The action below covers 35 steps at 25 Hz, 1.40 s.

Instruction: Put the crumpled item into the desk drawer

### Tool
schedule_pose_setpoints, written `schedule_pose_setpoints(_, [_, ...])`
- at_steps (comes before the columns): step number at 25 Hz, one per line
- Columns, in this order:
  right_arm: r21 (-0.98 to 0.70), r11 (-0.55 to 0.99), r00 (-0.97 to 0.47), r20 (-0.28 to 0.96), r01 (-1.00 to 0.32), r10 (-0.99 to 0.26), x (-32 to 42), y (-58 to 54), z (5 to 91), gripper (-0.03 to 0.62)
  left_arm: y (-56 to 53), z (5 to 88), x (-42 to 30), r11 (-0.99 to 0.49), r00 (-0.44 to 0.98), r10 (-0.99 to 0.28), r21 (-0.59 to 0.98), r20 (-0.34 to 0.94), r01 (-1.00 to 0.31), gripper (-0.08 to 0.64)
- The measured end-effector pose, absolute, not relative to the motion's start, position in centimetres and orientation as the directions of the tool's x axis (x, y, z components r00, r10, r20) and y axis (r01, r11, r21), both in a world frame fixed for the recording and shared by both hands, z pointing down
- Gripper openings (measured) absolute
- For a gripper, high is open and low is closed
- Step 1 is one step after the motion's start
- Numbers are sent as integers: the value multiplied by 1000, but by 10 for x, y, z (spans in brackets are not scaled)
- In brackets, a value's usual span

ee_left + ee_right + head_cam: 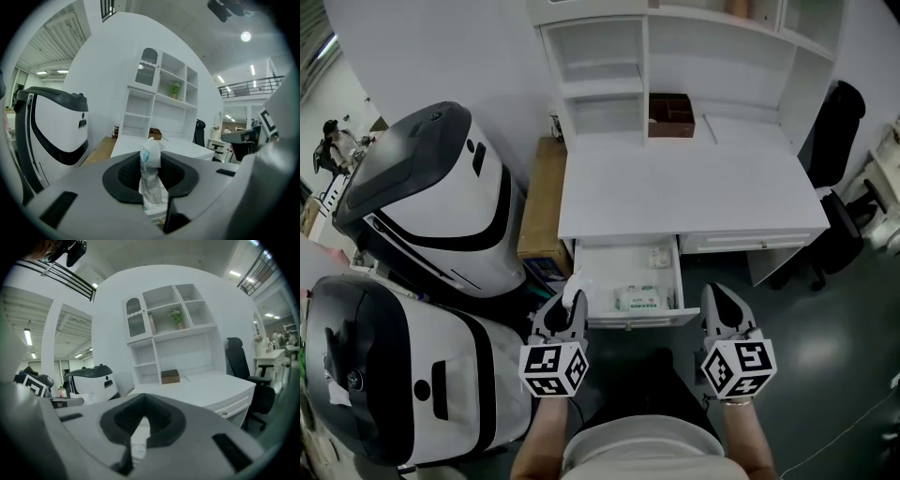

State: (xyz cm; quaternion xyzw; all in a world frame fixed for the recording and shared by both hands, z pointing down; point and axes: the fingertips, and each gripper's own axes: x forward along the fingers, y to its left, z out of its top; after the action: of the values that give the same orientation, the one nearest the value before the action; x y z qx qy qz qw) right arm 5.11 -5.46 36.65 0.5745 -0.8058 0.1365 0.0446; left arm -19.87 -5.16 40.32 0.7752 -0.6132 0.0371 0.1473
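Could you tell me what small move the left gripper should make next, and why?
Probably ease the left gripper right and forward over the open drawer: it grips the crumpled item but sits at the drawer's front-left corner, not clearly above the inside.

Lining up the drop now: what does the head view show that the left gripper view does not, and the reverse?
Only the head view: a clear look down into the open white desk drawer, with a white packet inside it and the left gripper by its front left corner. Only the left gripper view: its jaws clamped on the crumpled white plastic wrapper, and a small green plant on an upper shelf. Both: the white desk, the brown box on it, and the black office chair.
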Motion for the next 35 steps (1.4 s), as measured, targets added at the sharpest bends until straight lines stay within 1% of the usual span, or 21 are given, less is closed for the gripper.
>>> schedule_pose_setpoints(12, [-182, 291, -328, 228, -939, -917, 51, -76, 368, 2, -74, 406, -199, -210, 250, -936, 177, 248, -962, 71])
schedule_pose_setpoints(24, [-194, 309, -350, 241, -931, -905, 47, -108, 378, 2, -100, 413, -200, -197, 237, -933, 167, 270, -966, 71])
schedule_pose_setpoints(35, [-199, 318, -363, 262, -927, -894, 48, -150, 386, 2, -135, 438, -205, -160, 208, -922, 169, 328, -973, 71])
